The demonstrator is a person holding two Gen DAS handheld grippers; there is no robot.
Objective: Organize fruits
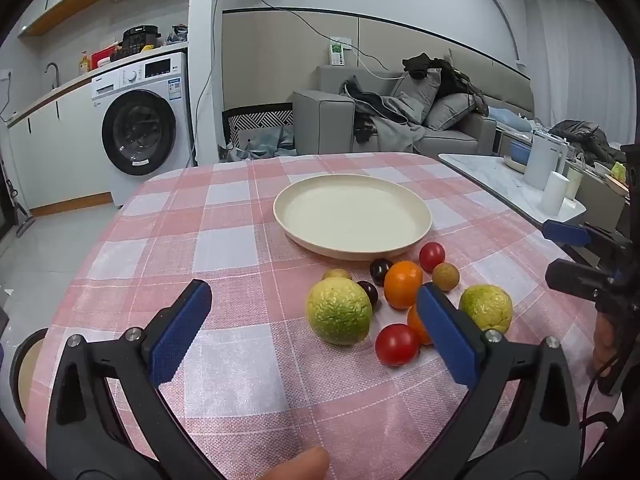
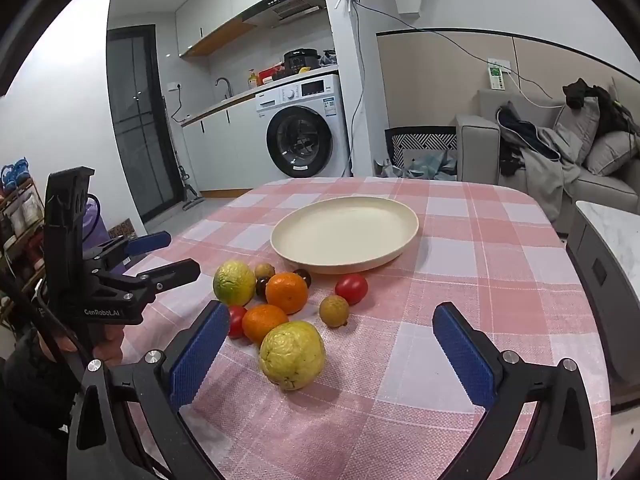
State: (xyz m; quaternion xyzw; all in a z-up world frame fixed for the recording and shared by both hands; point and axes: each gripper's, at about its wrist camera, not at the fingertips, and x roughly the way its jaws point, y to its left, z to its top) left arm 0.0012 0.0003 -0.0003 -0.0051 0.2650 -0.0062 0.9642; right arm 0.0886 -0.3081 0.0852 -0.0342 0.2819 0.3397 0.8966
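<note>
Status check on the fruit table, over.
Left gripper and right gripper both open, holding nothing. Plate bare; fruits loose on the checked cloth beside it. Nothing blocking the plate.

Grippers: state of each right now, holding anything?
Left gripper: open, holding nothing, above the checked tablecloth.
Right gripper: open, holding nothing; a yellow-green guava lies between its fingers, untouched.

Both grippers tilt downward over the table (image 1: 240,240): left gripper (image 1: 316,308) spread wide, nothing gripped; right gripper (image 2: 332,320) equally wide, also unladen.
</note>
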